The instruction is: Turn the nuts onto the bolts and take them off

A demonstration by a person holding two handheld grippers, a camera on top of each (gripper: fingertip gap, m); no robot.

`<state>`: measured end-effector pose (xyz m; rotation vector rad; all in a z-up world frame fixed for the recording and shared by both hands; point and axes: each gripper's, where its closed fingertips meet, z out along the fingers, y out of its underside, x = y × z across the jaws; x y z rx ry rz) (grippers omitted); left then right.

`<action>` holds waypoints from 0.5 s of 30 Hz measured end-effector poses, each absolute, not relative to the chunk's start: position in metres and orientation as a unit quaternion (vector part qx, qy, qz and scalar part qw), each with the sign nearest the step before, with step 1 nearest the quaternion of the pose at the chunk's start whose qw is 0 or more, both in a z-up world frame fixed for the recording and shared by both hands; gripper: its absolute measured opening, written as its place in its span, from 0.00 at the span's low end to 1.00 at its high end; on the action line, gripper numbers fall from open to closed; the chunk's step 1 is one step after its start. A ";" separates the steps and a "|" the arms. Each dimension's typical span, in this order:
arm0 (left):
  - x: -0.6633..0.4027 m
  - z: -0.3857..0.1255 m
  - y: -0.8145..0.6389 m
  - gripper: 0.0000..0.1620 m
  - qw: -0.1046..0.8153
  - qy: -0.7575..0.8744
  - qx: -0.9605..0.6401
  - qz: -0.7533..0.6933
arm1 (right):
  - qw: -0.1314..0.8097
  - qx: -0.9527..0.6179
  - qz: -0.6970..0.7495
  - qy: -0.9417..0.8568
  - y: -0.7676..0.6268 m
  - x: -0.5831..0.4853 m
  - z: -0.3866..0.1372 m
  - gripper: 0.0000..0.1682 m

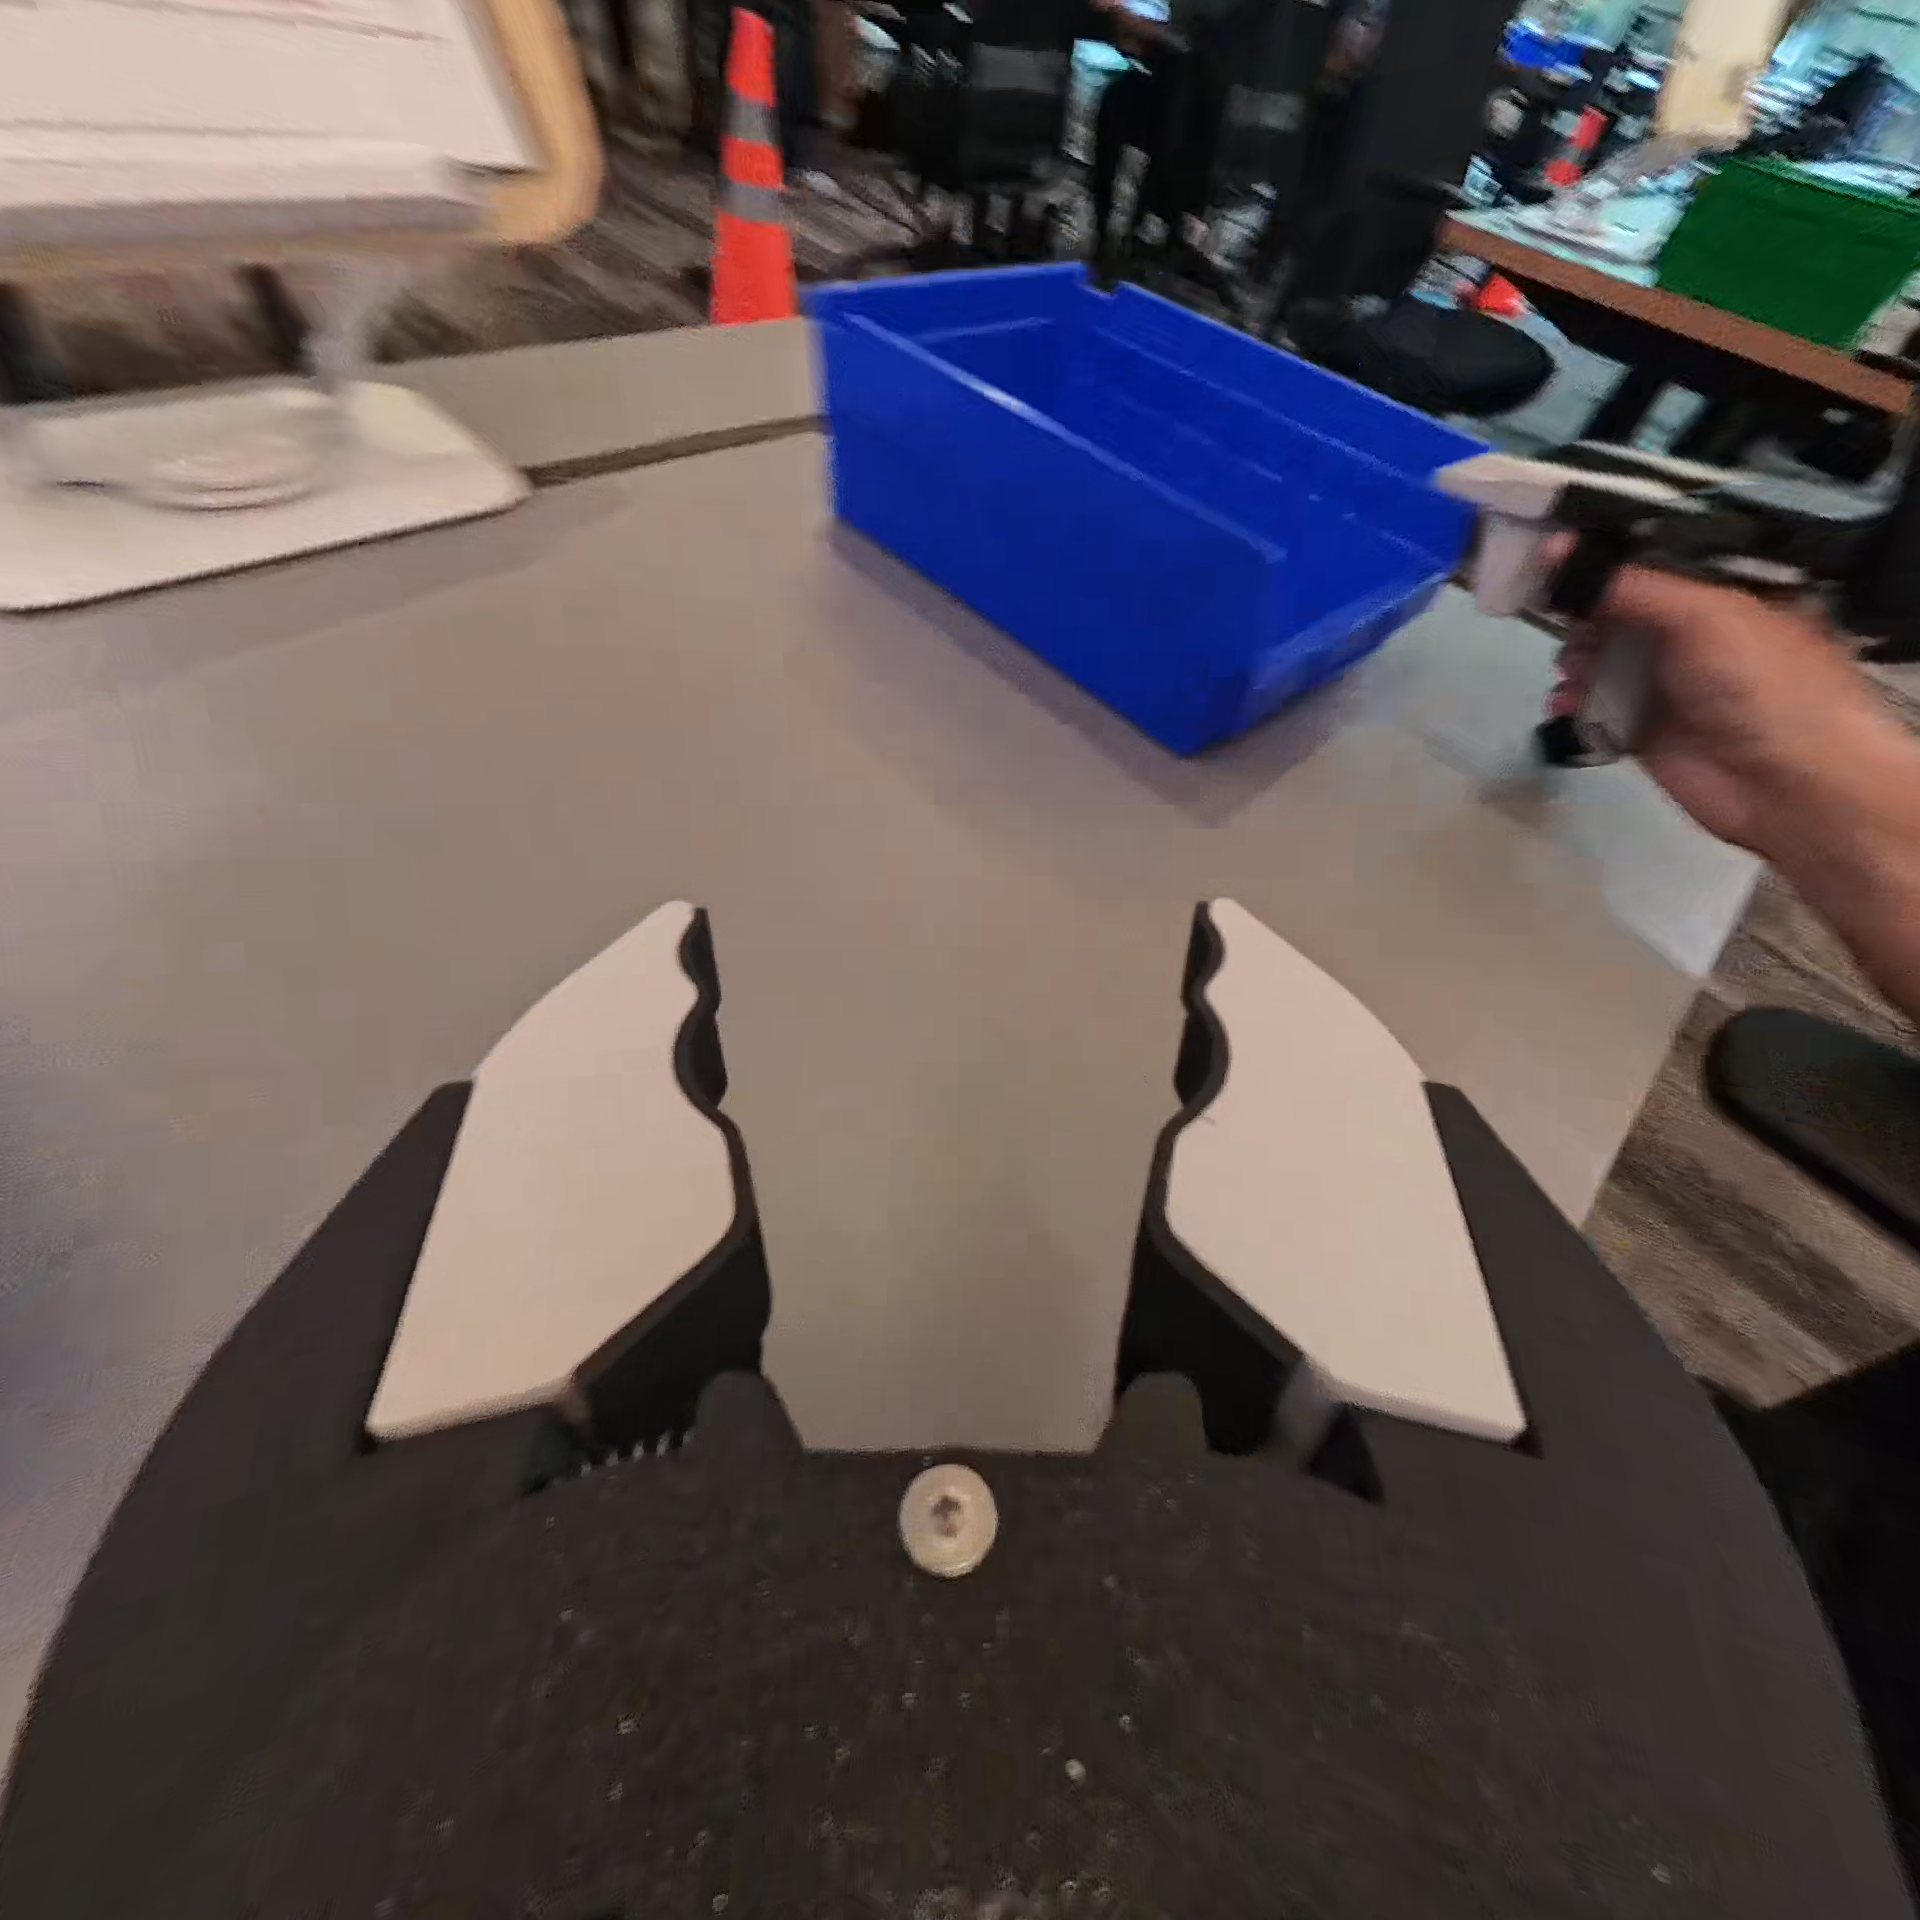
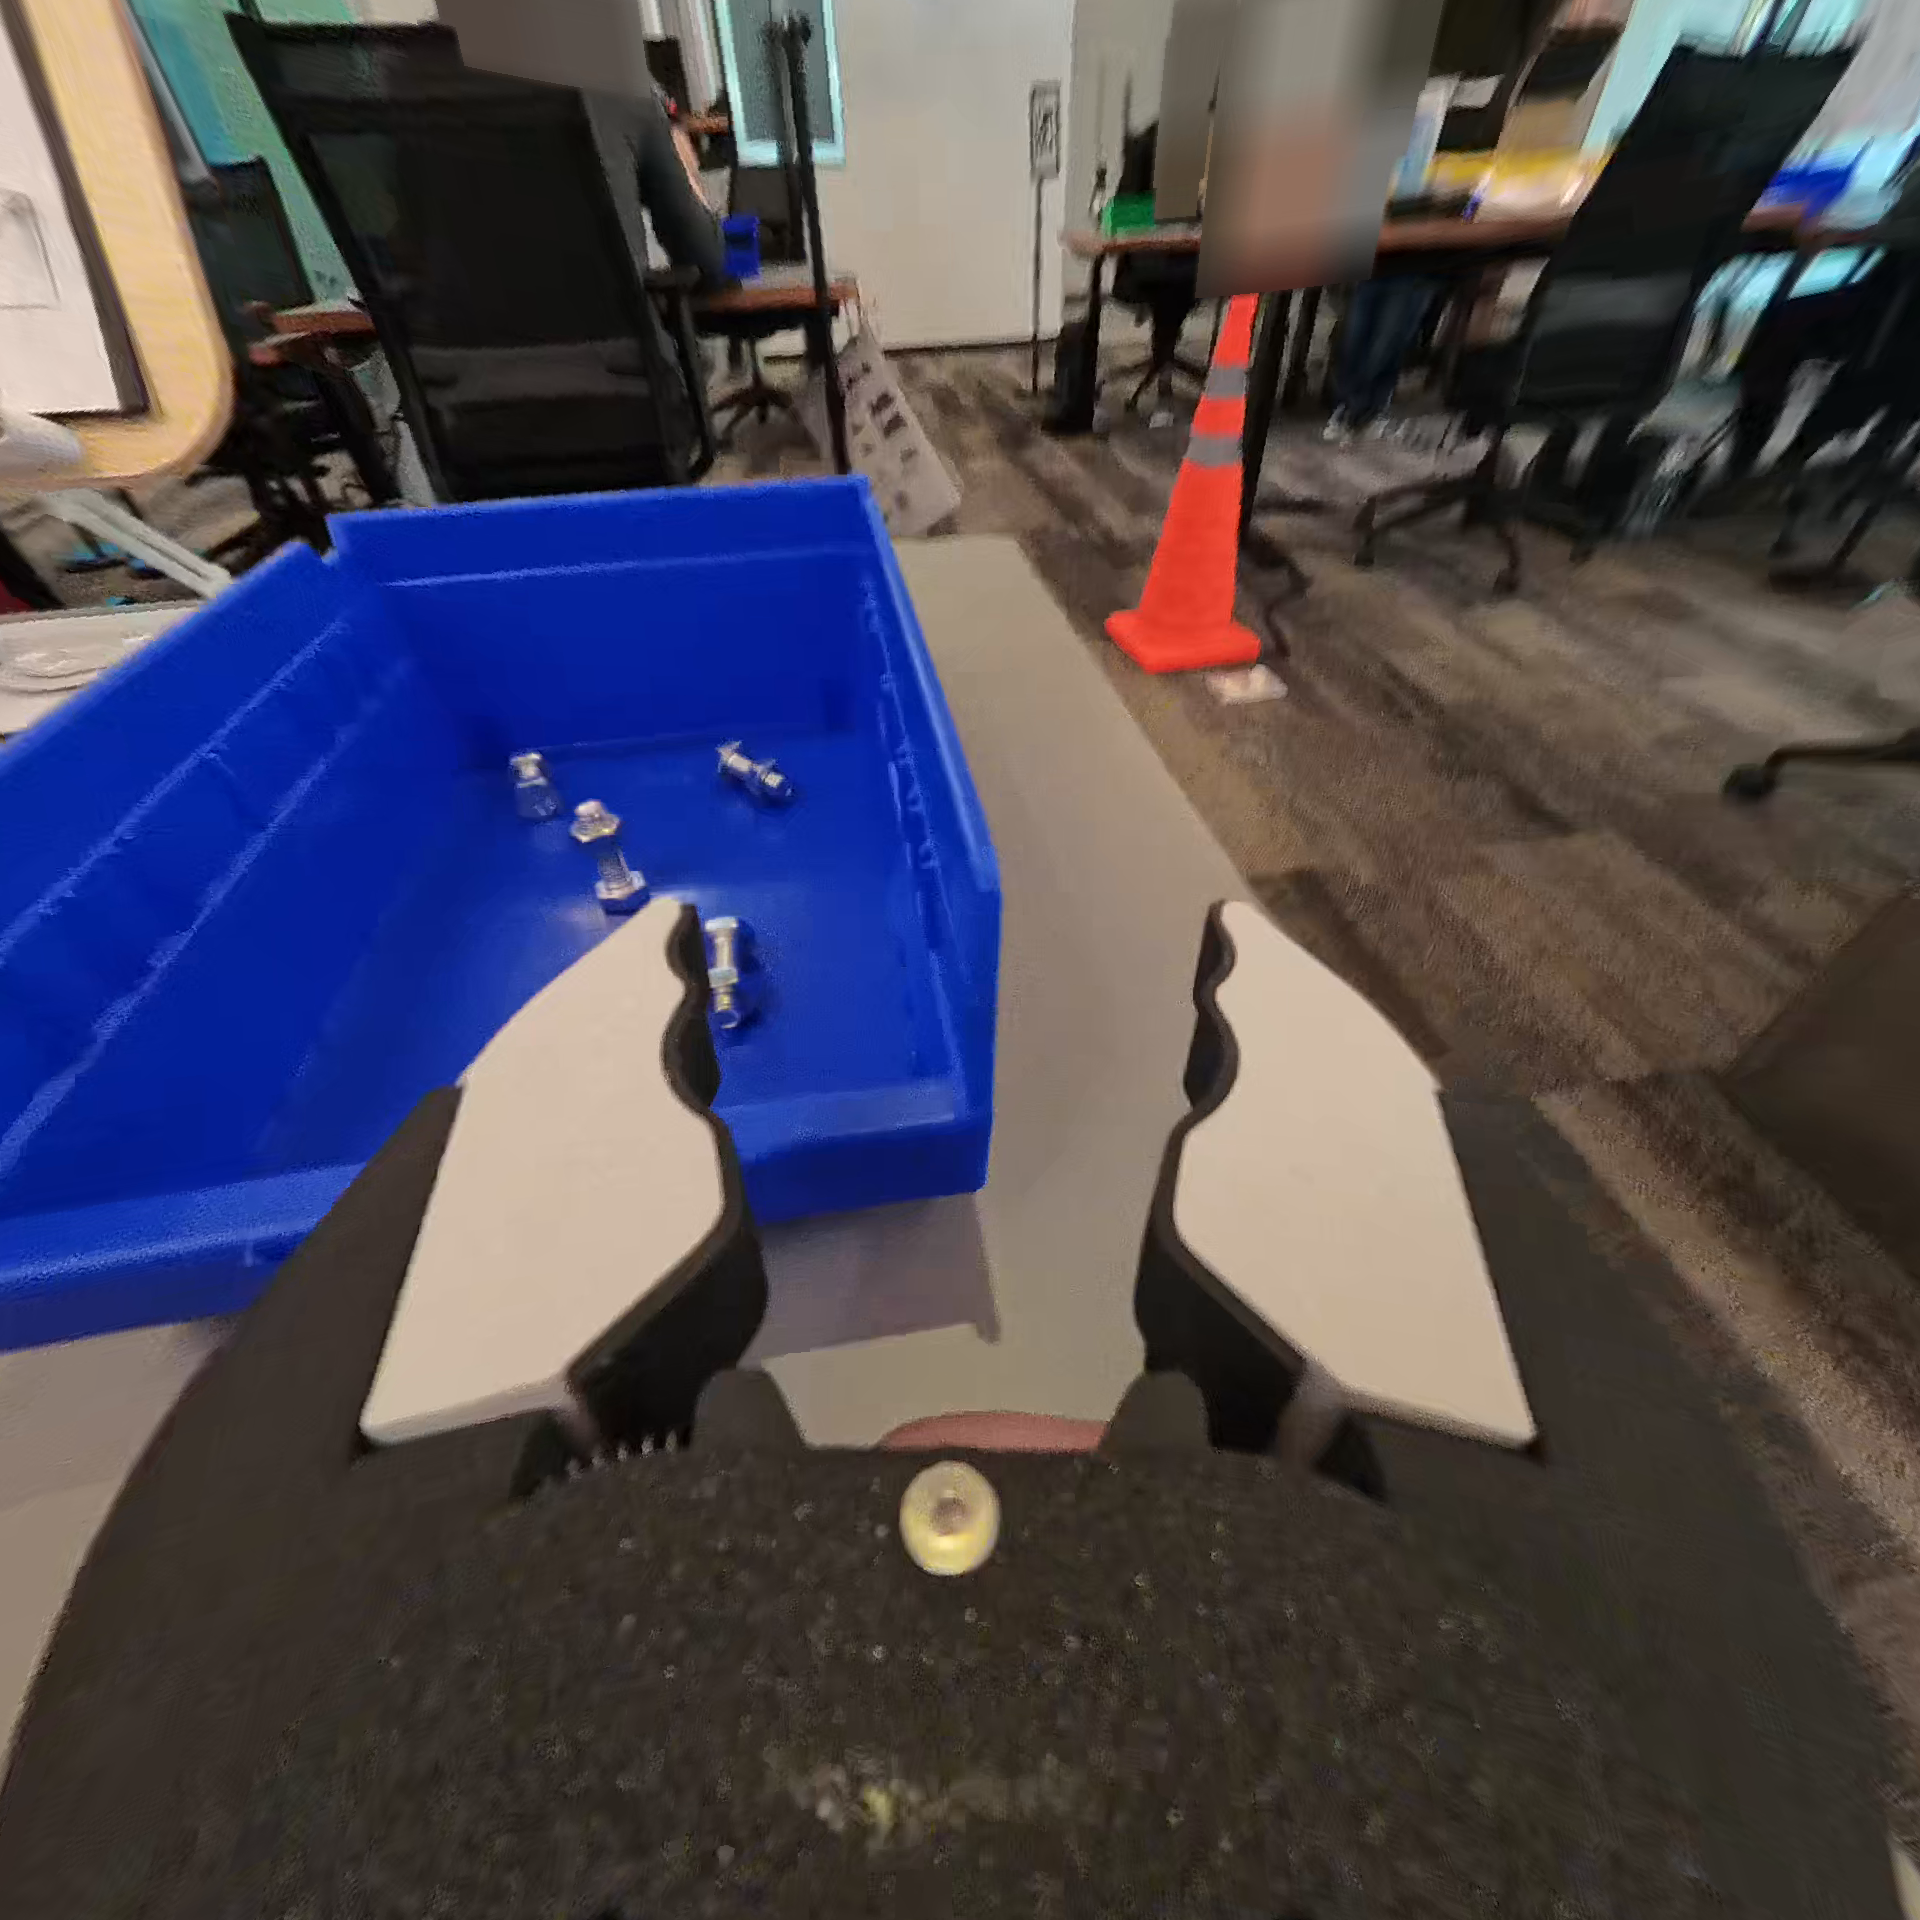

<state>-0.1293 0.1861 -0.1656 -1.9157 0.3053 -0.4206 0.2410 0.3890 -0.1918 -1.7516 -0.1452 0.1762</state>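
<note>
Bolts (image 2: pixel 665 873) inside bin (image 2: pixel 935 831) (right view only)

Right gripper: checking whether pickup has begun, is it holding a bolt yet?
No, the right gripper is open and empty above the blue bin.

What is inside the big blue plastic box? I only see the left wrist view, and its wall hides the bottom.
Observer: Four small silver bolts lie on the floor of the blue plastic bin, each seemingly with a nut on it.
Operator: Is the other grabber holding one?
Observer: No. The right gripper is open and empty, by the bin's near right corner.
Operator: Which bolt is closest to it?
Observer: The nearest bolt shows just beside its left fingertip.
Operator: And my grabber?
Observer: The left gripper never appears in the right wrist view, so that view adds nothing about it.
</note>
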 end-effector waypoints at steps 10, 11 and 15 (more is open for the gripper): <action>0.054 -0.219 0.340 0.48 0.487 0.129 -0.854 -0.128 | 0.569 -0.798 0.196 -0.033 0.419 0.232 -0.214 0.44; 0.059 -0.222 0.347 0.41 0.481 0.121 -0.858 -0.135 | 0.568 -0.797 0.202 -0.033 0.419 0.229 -0.214 0.40; 0.047 -0.225 0.365 0.16 0.480 0.091 -0.869 -0.085 | 0.568 -0.797 0.202 -0.031 0.419 0.219 -0.212 0.09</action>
